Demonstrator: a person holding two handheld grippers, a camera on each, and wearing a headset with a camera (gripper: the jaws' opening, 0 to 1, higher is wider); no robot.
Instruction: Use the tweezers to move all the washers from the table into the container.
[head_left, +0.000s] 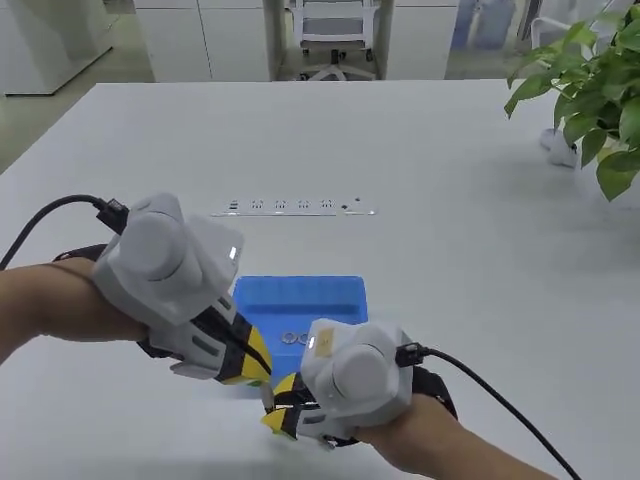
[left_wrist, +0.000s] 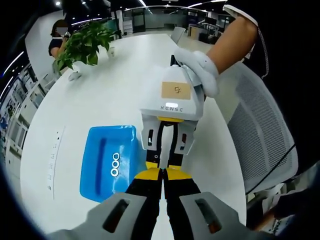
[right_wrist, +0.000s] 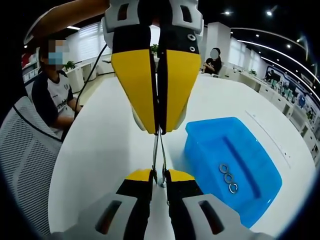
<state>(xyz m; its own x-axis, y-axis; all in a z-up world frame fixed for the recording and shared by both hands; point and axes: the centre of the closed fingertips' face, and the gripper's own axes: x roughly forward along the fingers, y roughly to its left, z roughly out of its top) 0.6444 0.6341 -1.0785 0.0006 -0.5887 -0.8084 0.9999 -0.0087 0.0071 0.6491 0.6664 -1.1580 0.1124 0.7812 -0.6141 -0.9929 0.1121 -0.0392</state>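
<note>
A blue container (head_left: 300, 298) lies on the white table, with three washers (head_left: 295, 338) in a row near its front edge. Both grippers meet tip to tip just in front of it. My left gripper (head_left: 255, 365) and my right gripper (head_left: 275, 410) are each shut on thin metal tweezers (right_wrist: 159, 150), which span the short gap between them. In the right gripper view, the left gripper (right_wrist: 159, 129) comes down from the top onto my right gripper (right_wrist: 160, 176); the container (right_wrist: 235, 165) and washers (right_wrist: 228, 178) lie to the right. In the left gripper view, the container (left_wrist: 107, 160) holds the washers (left_wrist: 115, 164).
A power strip (head_left: 290, 207) is set into the table beyond the container. A potted plant (head_left: 590, 90) stands at the far right corner. A mesh chair (left_wrist: 265, 135) stands by the table's near edge. A seated person (right_wrist: 52, 95) is beside the table.
</note>
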